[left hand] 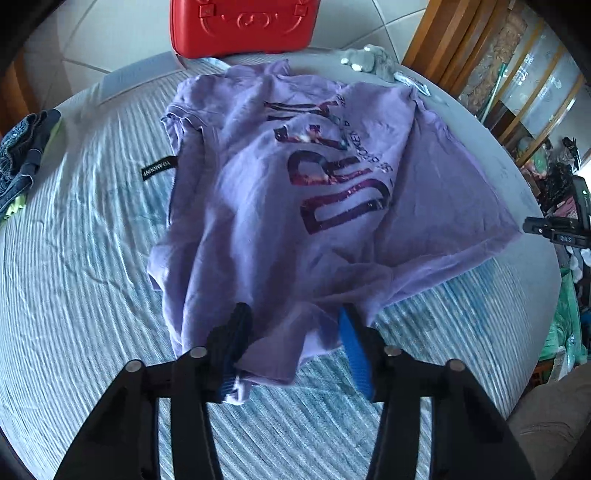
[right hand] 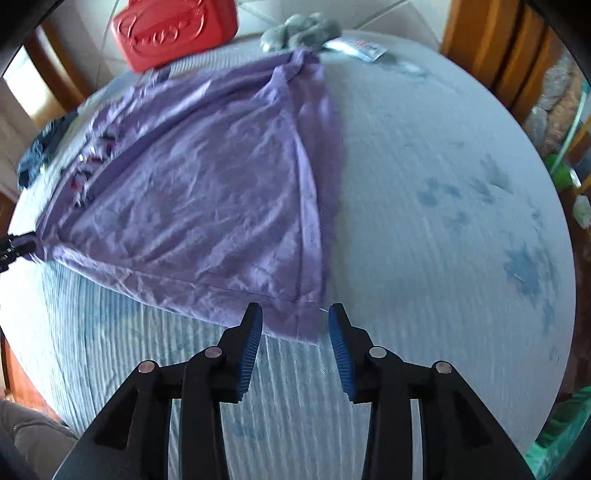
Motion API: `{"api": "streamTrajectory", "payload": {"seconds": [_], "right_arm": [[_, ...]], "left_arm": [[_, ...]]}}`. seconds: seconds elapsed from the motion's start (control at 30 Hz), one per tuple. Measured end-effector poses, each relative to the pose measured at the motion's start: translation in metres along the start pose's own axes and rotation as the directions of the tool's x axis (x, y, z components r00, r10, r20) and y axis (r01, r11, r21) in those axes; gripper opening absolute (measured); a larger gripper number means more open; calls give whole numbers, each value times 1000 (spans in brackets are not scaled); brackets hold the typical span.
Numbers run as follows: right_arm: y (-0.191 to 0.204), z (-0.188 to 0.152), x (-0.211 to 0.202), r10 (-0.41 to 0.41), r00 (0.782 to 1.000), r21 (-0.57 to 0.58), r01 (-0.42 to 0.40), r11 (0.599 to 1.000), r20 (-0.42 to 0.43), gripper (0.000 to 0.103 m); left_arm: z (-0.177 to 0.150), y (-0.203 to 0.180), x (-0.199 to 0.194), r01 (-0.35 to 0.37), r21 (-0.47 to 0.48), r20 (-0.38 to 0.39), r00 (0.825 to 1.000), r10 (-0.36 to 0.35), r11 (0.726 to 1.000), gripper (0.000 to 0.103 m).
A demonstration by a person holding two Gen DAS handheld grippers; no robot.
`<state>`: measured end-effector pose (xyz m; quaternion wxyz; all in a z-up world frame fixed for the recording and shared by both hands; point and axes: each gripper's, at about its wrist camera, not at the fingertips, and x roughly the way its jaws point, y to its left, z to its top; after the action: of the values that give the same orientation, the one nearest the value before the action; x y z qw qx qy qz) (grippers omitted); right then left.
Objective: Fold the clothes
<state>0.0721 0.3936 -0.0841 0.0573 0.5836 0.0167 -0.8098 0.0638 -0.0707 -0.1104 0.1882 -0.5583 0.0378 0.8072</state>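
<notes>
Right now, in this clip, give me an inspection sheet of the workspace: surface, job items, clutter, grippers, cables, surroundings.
Surface: round table under a striped blue cloth, wrinkled.
Job's things: purple shirt spread print-up, partly bunched.
Clutter: denim pile at one edge, grey cloth and a packet at the far rim.
Grippers: left gripper has shirt fabric between its fingers; right gripper open at the shirt's corner.
Cables: nothing seen.
Surroundings: red case on a tiled floor, wooden furniture.
</notes>
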Motion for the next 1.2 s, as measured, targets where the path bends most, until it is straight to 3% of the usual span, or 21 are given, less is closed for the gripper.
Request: {"api": "streamTrajectory", "payload": {"seconds": [0.07, 0.1, 0.13, 0.17, 0.33, 0.43, 0.5, 0.53, 0.57, 0.63, 0.7, 0.8, 0.93, 1.03, 1.07, 1.13, 1.2], "right_arm": [[4, 3, 8, 8, 1000, -21, -8, 1000, -20, 36], [6, 3, 16, 3, 998, -28, -5, 1000, -56, 24], [8, 2, 16, -8, 998, -41, 5, 999, -58, 19], [10, 1, 16, -18, 998, -55, 15, 998, -59, 4], [9, -11, -11, -34, 999, -42, 33, 999, -18, 2], [6, -26, -16, -25, 996, -32, 22, 999, -82, 2], [5, -39, -6, -65, 980, -53, 56, 997, -190, 2], [3, -45, -4, -77, 972, -49, 68, 996, -222, 2], [1, -51, -3, -87, 964, -45, 78, 996, -249, 3], [2, -48, -14, -63, 975, -27, 58, 998, -213, 3], [8, -34, -30, -36, 990, -10, 35, 999, -138, 3], [22, -12, -39, 5, 998, -22, -6, 1000, -59, 3], [29, 7, -26, 5, 999, -43, -7, 999, -45, 4], [28, 6, -17, -5, 998, -47, 2, 999, -59, 18], [27, 4, -15, -8, 998, -45, 5, 999, -64, 25], [22, 2, -12, -16, 997, -38, 14, 999, -71, 27], [18, -1, -2, -18, 996, -19, 16, 1000, -91, 27]], "left_arm": [[-6, -1, 4, -7, 2, -39, 999, 7, 1000, 16], [-11, -2, 3, -6, 0, -48, 999, 6, 1000, 15], [-15, -2, 1, -3, -3, -54, 999, 3, 1000, 11], [-20, -3, 0, 0, -6, -59, 998, 0, 1000, 10], [-50, -12, -20, 30, 13, -99, 995, -28, 999, 10], [-66, -18, -26, 71, 40, -145, 987, -65, 997, 10], [-68, -17, -34, 94, 27, -135, 987, -90, 995, 12], [-62, -13, -39, 94, 10, -105, 990, -93, 995, 19], [-55, -10, -45, 93, -11, -68, 993, -93, 996, 33], [-38, -2, -53, 99, -49, 1, 995, -99, 994, 54], [-19, 4, -53, 111, -66, 48, 993, -108, 992, 57], [0, 5, -34, 113, -52, 54, 992, -110, 992, 57], [15, 9, 1, 123, -24, -8, 992, -123, 992, 57], [12, 3, 11, 150, 3, -35, 988, -149, 989, 56], [11, 0, 13, 159, 11, -44, 986, -159, 987, 43], [7, -6, 12, 196, 26, -72, 978, -194, 980, 4], [-4, -19, 1, 260, 71, -108, 962, -252, 963, 4]]}}
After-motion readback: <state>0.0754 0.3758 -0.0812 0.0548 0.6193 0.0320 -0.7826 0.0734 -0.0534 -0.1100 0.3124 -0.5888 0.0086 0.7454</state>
